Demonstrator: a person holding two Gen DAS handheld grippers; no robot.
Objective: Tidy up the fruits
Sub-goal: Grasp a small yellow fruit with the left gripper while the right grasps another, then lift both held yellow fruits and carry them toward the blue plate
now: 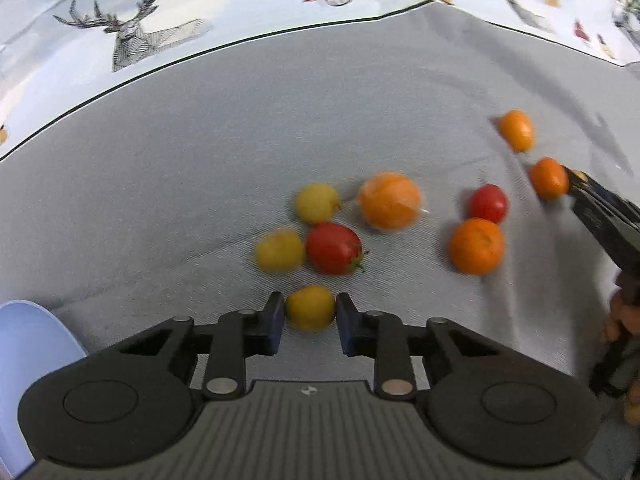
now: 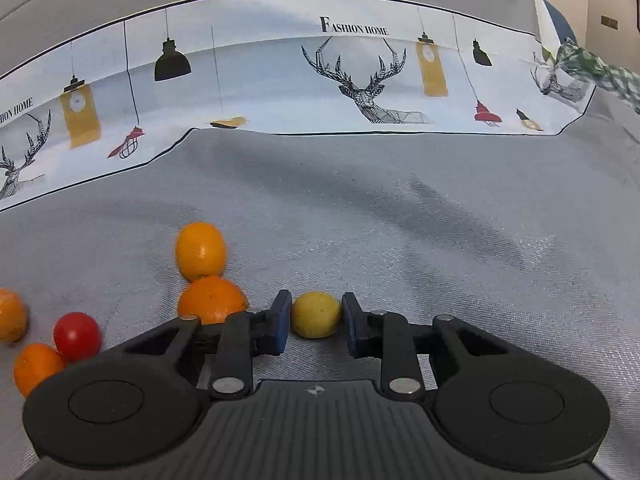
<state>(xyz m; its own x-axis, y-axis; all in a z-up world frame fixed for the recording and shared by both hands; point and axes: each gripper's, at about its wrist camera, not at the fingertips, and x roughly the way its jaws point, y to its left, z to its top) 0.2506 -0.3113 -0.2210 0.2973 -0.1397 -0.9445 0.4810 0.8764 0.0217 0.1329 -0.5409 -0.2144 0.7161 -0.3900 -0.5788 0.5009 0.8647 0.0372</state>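
Small fruits lie on a grey cloth. In the left wrist view my left gripper [image 1: 310, 314] is shut on a yellow fruit [image 1: 310, 307]. Ahead lie two more yellow fruits [image 1: 317, 203] [image 1: 280, 250], a red tomato [image 1: 334, 248], a large orange [image 1: 389, 200], a second tomato [image 1: 488, 203] and an orange [image 1: 476, 245]. In the right wrist view my right gripper [image 2: 315, 320] is shut on another yellow fruit [image 2: 316, 314]. Left of it sit two oranges [image 2: 212, 298] [image 2: 200, 250], a tomato [image 2: 77, 335] and more oranges [image 2: 36, 366].
A light blue bowl rim [image 1: 36, 340] shows at the lower left of the left wrist view. The right gripper's body [image 1: 604, 216] reaches in from the right there, next to two small oranges [image 1: 548, 178] [image 1: 517, 130]. A printed deer-pattern cloth [image 2: 360, 80] lies behind.
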